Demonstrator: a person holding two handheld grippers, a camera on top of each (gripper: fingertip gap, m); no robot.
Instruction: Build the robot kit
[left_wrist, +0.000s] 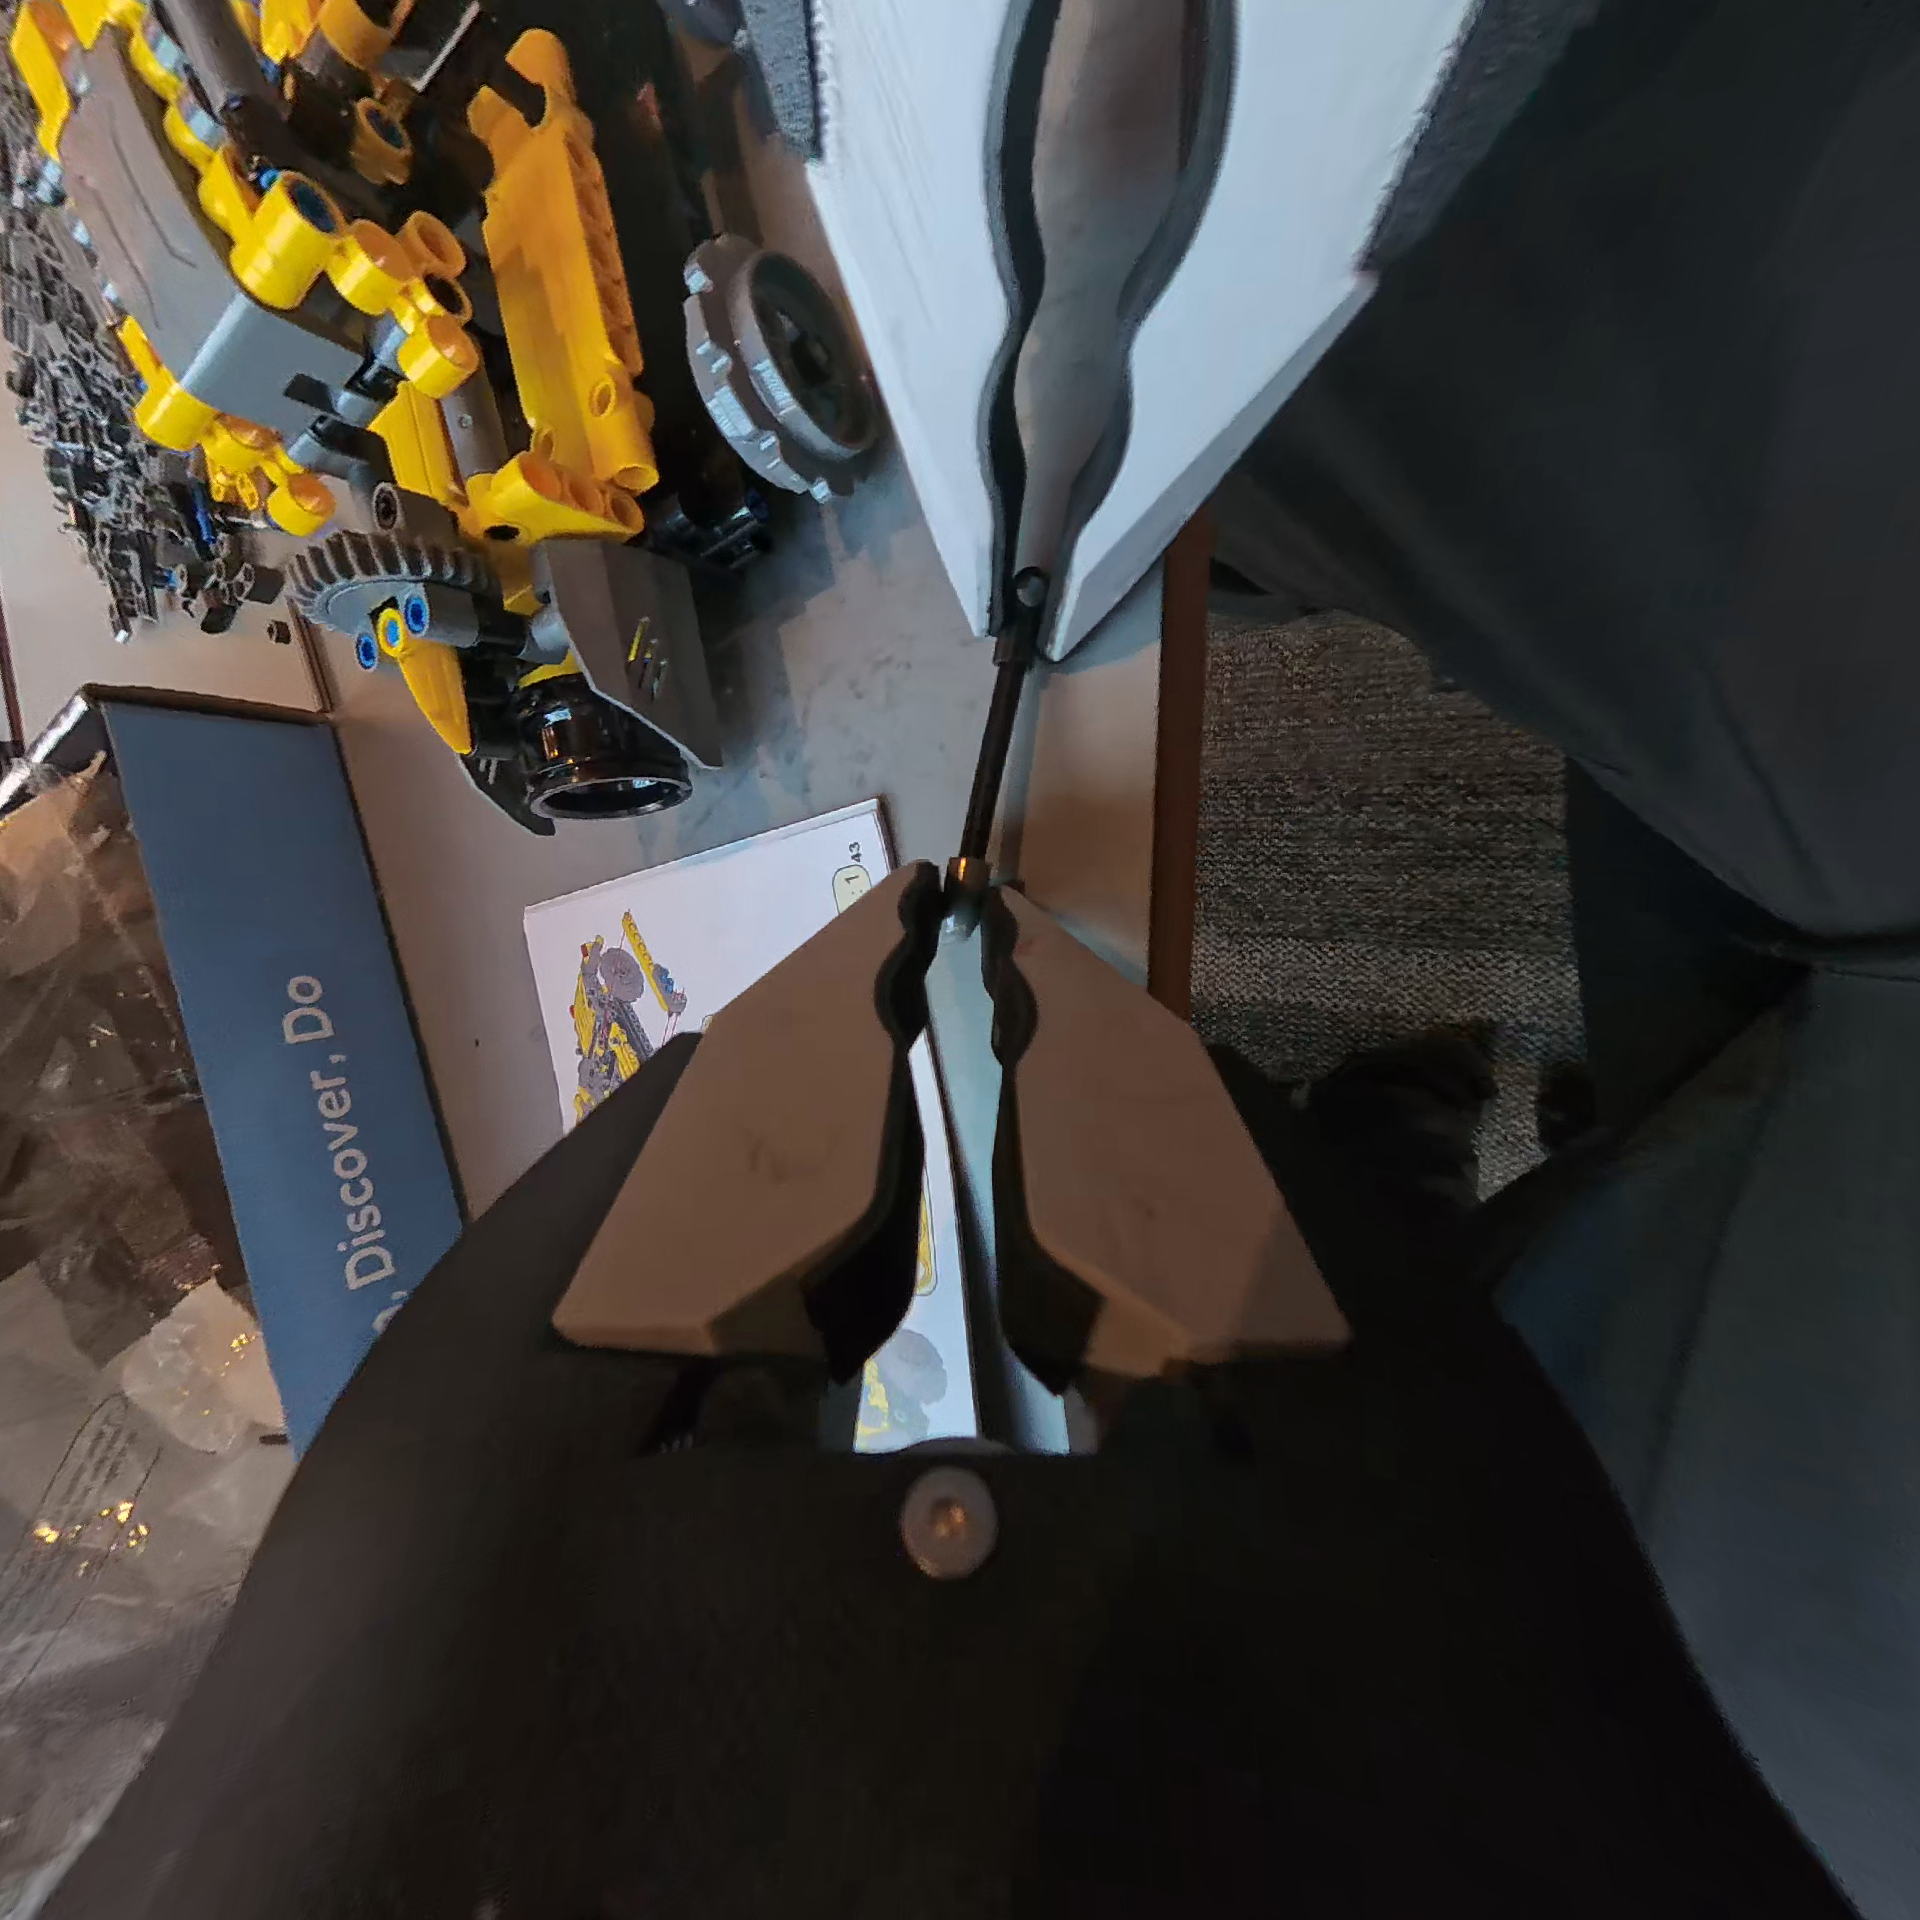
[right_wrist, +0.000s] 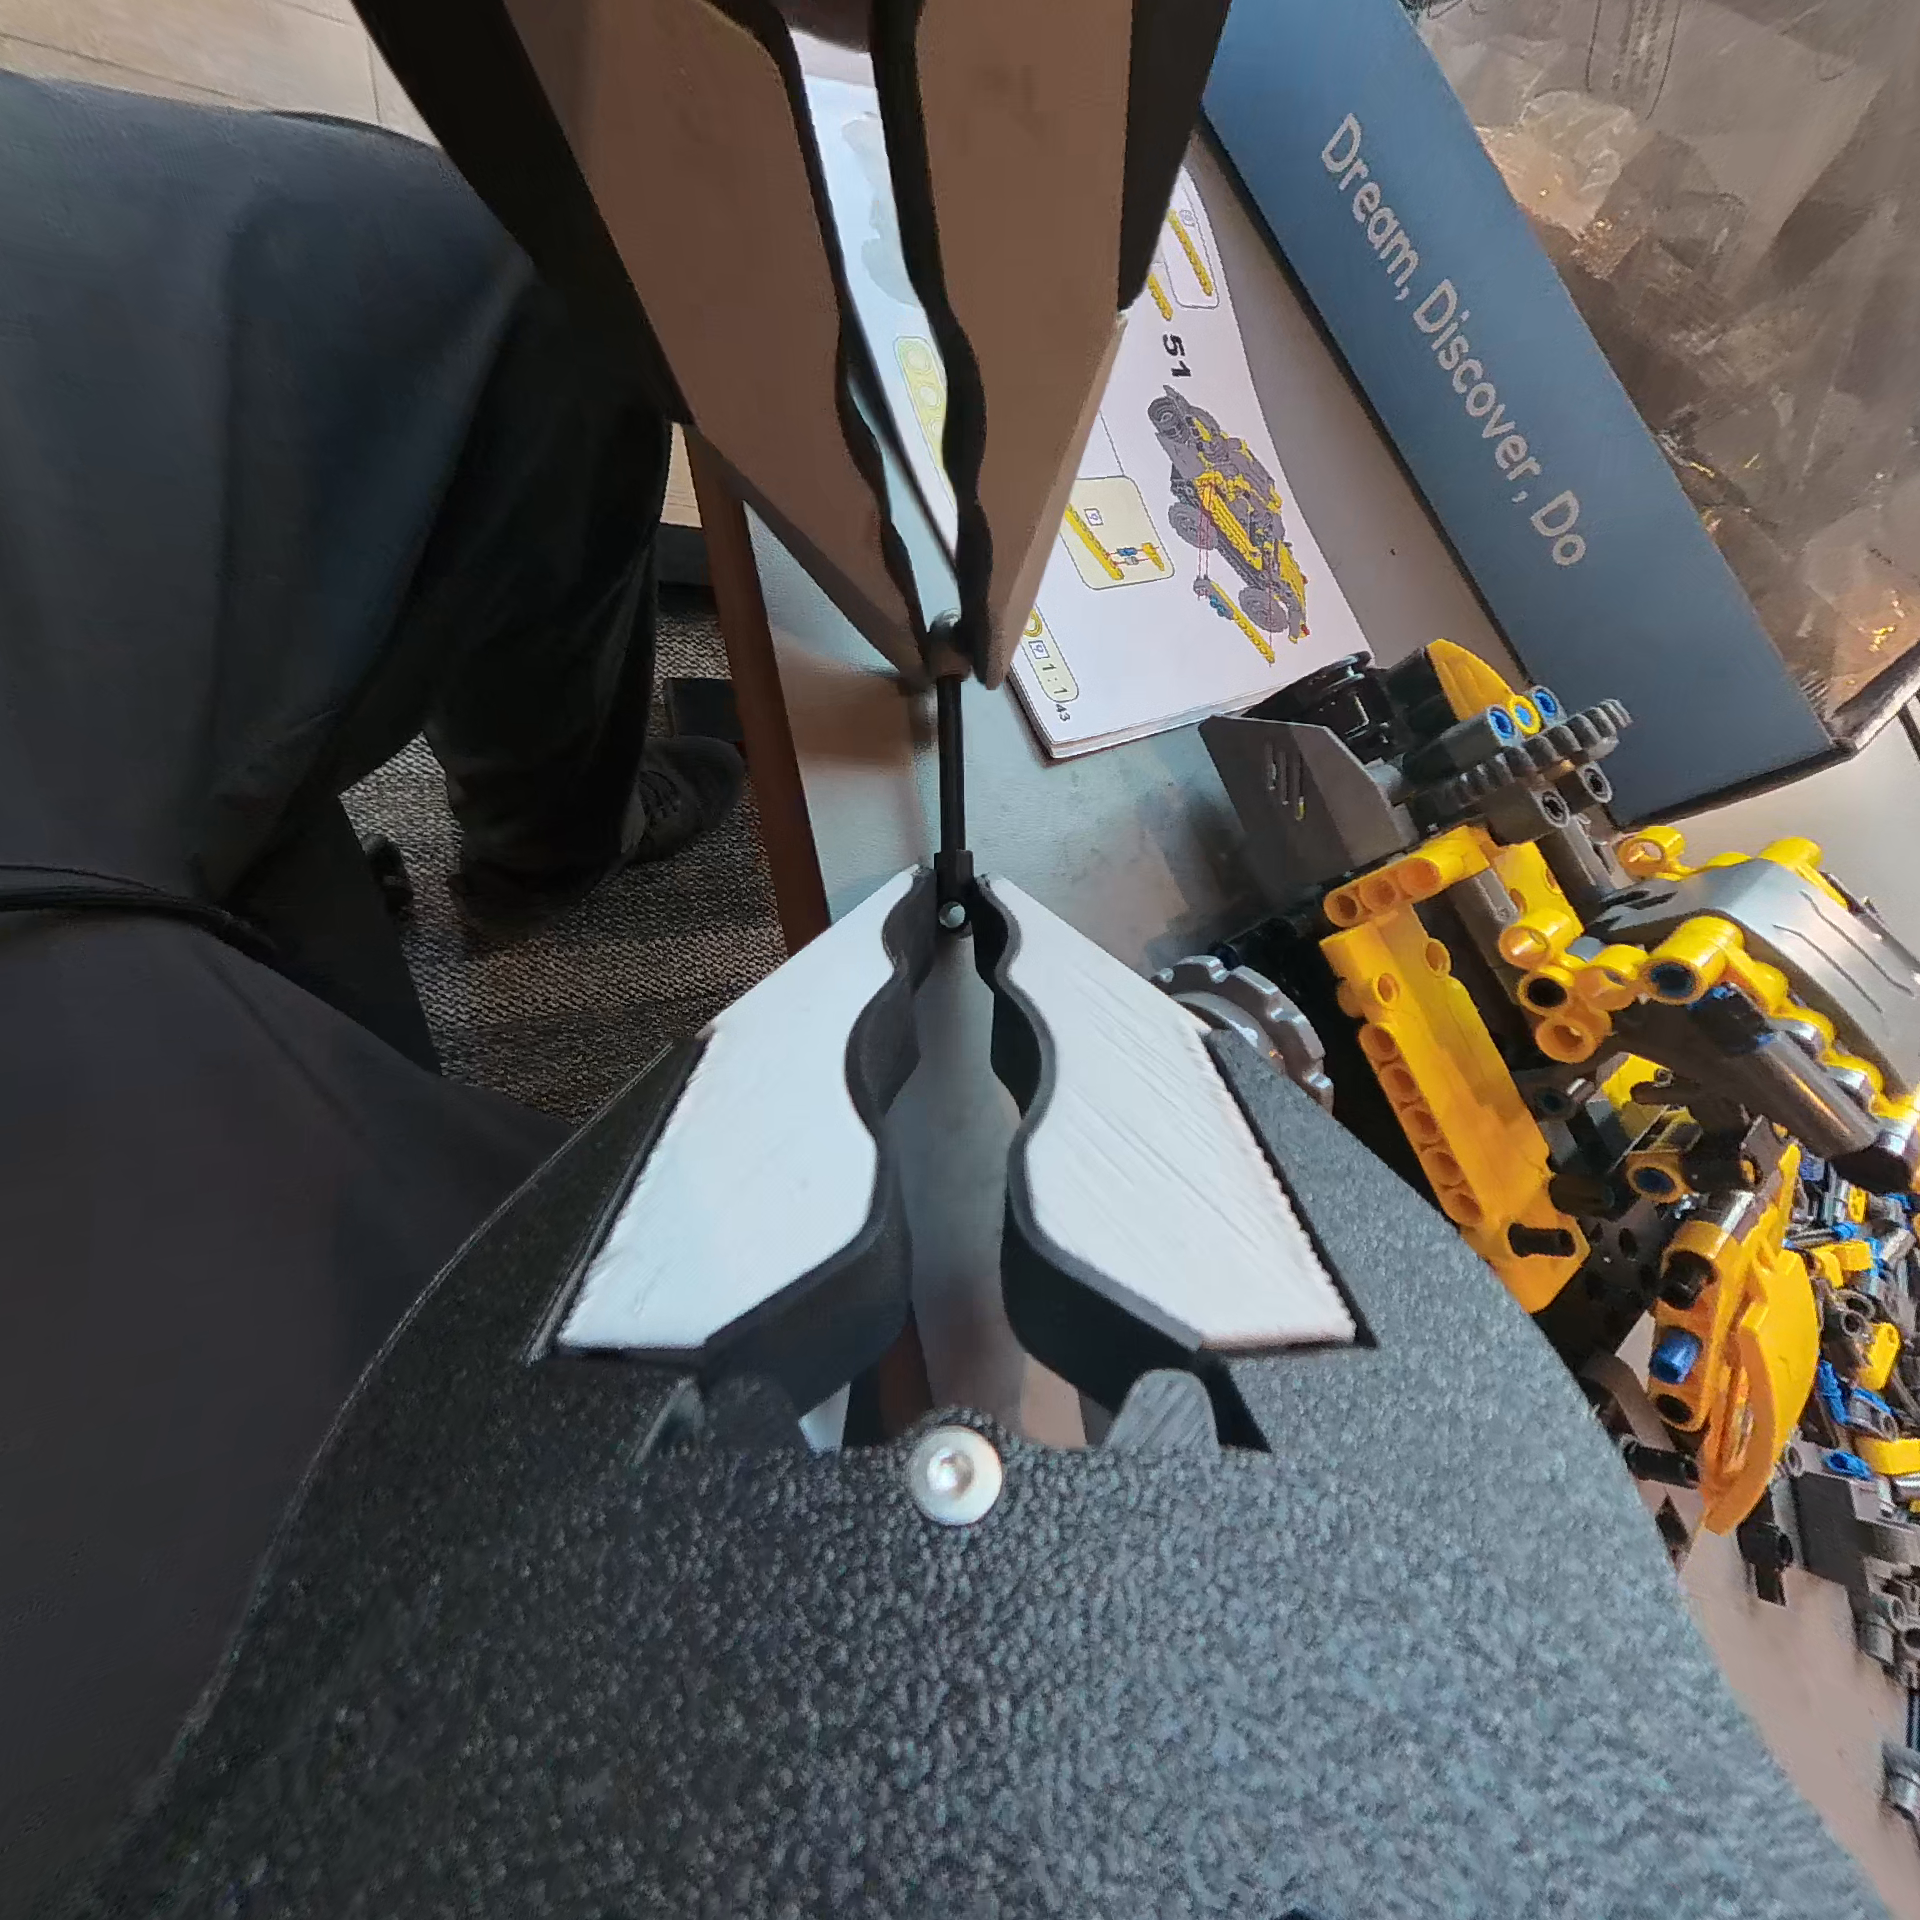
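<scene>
Both grippers, tips facing, clamped on one thin black rod held above the table's edge.

Left gripper (left_wrist: 961, 899): tips closed on the rod's (left_wrist: 995, 748) near end. Right gripper (right_wrist: 951, 904): tips closed on the far end, a small round socket showing there. Rod: slender, black, straight, spanning the gap between the two tips, over the table (right_wrist: 1101, 842) edge with carpet (right_wrist: 582, 997) below. Yellow-and-grey brick vehicle model (left_wrist: 499, 395): large, on the table beside the grippers, grey toothed wheel (left_wrist: 779, 364) against it. Dark blue box (right_wrist: 1507, 416): at the table's side, holding clear plastic bags (right_wrist: 1714, 260). Instruction booklet (right_wrist: 1195, 499): open, flat, between box and grippers. Loose small parts (left_wrist: 104, 499): heaped beyond the model.
</scene>
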